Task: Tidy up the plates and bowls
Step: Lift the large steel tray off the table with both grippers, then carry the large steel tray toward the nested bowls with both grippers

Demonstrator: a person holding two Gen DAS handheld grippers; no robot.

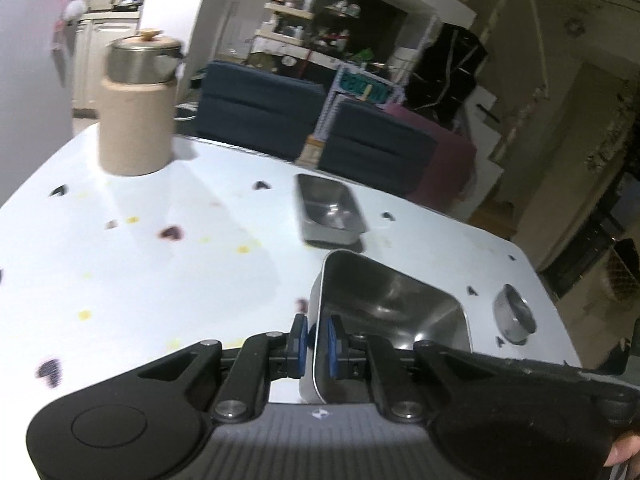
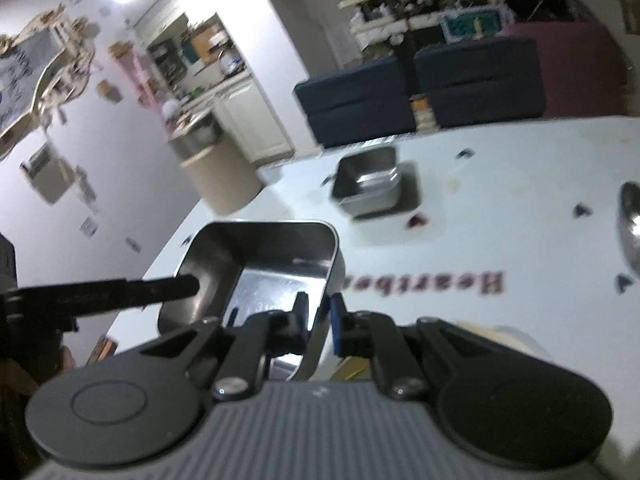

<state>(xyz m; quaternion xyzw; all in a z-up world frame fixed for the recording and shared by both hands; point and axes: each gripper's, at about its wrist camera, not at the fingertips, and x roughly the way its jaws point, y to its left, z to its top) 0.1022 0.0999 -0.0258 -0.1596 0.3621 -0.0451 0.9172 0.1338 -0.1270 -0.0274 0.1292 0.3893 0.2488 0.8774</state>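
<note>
Your left tool [image 1: 316, 338] pinches one wall of the steel tray [image 1: 394, 308] and your right tool [image 2: 320, 316] has the opposite wall [image 2: 326, 280] between its narrow pads, just above the white tabletop [image 1: 160, 280]. Beyond, "Heartbe…" [image 2: 424, 285] reads upside down; farther off sits a smaller steel tray [image 2: 368, 186]

My left camera looks down along its fingers, close over the white table [image 1: 140, 280]. My right camera faces likewise from the other side. Both share the small steel tray [image 1: 330, 210] [image 2: 368, 184] and blue sofa [image 1: 260, 108] [image 2: 360, 96].
</note>
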